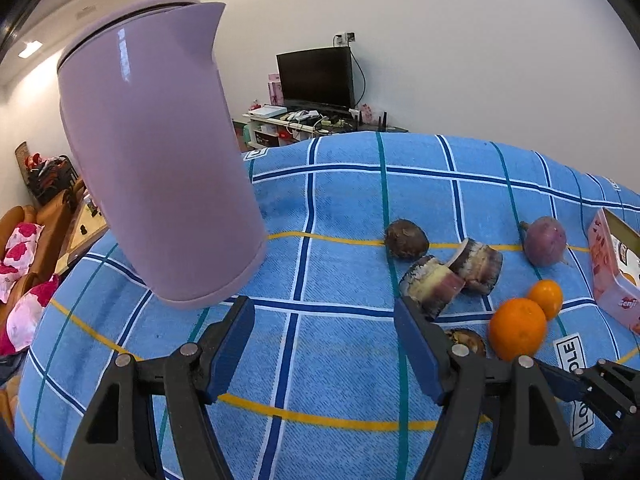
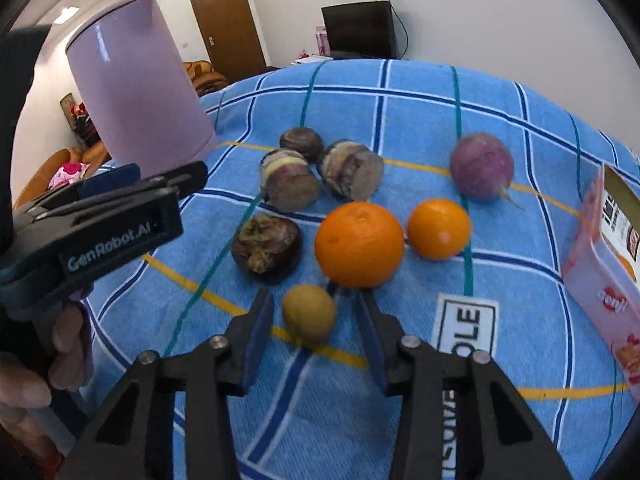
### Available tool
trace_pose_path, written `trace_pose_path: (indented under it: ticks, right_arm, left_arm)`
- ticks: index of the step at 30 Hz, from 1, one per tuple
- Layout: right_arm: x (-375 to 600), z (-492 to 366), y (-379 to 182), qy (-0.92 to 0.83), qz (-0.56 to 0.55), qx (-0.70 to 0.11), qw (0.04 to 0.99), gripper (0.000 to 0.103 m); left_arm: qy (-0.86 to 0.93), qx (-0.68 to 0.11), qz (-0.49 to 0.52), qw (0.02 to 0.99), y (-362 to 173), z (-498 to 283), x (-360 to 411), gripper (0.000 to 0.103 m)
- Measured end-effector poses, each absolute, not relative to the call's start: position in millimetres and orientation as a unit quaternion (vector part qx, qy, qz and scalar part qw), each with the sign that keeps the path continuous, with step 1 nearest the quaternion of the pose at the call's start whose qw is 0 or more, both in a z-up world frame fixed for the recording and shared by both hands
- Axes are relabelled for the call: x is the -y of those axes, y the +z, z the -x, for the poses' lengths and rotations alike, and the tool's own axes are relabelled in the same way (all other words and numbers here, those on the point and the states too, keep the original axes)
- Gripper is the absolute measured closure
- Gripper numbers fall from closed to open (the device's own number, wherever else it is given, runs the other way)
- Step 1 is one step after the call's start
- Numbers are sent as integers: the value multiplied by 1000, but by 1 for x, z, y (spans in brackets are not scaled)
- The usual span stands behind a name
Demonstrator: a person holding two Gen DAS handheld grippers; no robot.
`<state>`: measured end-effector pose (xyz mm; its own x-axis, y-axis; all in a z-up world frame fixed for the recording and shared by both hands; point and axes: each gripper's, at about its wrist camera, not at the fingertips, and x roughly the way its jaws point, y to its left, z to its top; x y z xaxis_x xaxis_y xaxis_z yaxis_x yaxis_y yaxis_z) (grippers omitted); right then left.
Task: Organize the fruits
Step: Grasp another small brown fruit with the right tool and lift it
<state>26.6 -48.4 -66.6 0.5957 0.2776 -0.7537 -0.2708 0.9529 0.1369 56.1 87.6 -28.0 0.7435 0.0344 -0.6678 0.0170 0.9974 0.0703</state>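
Observation:
On the blue checked cloth [image 2: 400, 92] lie a big orange [image 2: 359, 245], a small orange [image 2: 439, 229], a purple round fruit [image 2: 481, 166], a split dark mangosteen [image 2: 267, 249], two cut purple-brown chunks [image 2: 290, 180] and a small dark fruit [image 2: 302, 141]. A small brown kiwi-like fruit [image 2: 309, 313] sits between the open fingers of my right gripper [image 2: 316, 308], untouched. My left gripper [image 1: 324, 316] is open and empty over bare cloth, left of the fruits; the big orange [image 1: 518, 328] is to its right.
A tall lilac kettle [image 1: 160, 152] stands at the left on the cloth, close to the left gripper. A pink open carton [image 2: 604, 264] lies at the right edge. A TV and shelf stand by the far wall.

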Motion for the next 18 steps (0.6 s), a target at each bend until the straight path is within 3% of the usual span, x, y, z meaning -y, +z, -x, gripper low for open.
trace_pose_path:
  ticks: [2,9,18]
  right_arm:
    - [45,-28,-66,153,9,-421,894,73]
    - [61,-12,-63,167,15,-422,891,73]
    - [113,3,-49,104,-12,-366,925,73]
  left_arm:
    - [-1,-360,-38,932,-29,-56,-85,29]
    - [-62,-378,-40,923,-35,-53,-70,29]
    - [-133,-406,-59,902,-50,-51,-37,30]
